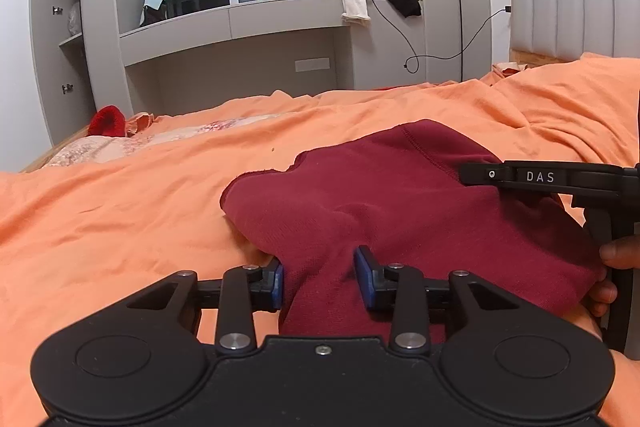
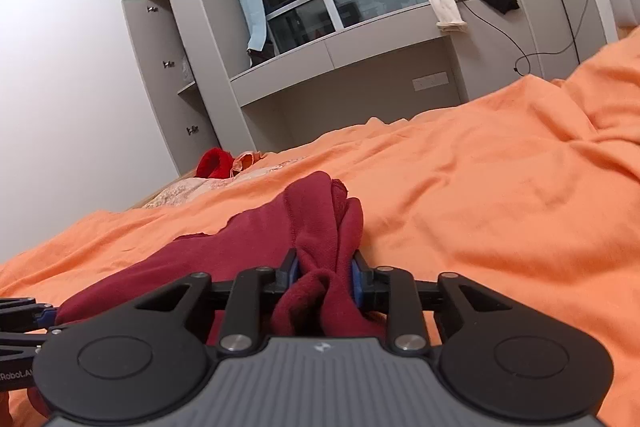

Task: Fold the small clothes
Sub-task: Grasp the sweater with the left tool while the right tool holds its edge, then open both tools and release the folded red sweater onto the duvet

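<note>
The maroon garment (image 1: 384, 195) lies bunched on the orange bedsheet (image 1: 120, 211), one end between each pair of fingers. The left gripper (image 1: 319, 277) stands parted, its right pad clear of the cloth, so it holds nothing. The right gripper (image 2: 323, 277) has a thick wad between its pads, apparently pressed on both sides. If that wad slips out, the fold likely collapses into a heap. No containers lie near either gripper.
</note>
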`<state>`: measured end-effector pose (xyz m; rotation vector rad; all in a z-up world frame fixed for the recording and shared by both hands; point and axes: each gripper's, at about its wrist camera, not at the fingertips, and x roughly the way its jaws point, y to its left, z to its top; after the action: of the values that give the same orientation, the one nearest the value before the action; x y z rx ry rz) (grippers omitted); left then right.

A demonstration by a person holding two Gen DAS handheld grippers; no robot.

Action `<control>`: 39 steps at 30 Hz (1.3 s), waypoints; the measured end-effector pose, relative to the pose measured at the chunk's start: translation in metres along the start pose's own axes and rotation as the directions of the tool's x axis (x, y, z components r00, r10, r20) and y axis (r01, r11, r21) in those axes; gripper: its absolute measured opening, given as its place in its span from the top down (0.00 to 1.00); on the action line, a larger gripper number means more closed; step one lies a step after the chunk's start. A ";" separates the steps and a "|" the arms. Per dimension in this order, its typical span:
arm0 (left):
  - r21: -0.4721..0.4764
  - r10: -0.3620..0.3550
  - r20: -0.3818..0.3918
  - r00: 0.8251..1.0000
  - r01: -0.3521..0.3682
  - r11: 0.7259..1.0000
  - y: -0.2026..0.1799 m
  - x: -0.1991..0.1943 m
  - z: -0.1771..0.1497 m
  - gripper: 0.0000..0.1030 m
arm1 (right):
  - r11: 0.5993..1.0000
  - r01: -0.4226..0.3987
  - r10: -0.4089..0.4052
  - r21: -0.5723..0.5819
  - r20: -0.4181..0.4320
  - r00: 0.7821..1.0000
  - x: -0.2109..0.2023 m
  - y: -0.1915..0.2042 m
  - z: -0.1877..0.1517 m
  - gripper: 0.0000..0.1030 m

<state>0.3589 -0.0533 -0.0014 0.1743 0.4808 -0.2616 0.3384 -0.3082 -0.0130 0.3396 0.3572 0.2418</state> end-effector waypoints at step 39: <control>-0.254 0.158 0.170 0.973 -0.111 0.961 -0.017 -0.151 -0.014 0.01 | 0.990 0.026 0.010 -0.139 0.253 0.967 -0.181 0.055 0.012 0.00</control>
<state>0.2196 -0.0352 0.0568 -0.0578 0.3073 -0.0819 0.1691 -0.3131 0.0723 0.2257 0.0878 0.2114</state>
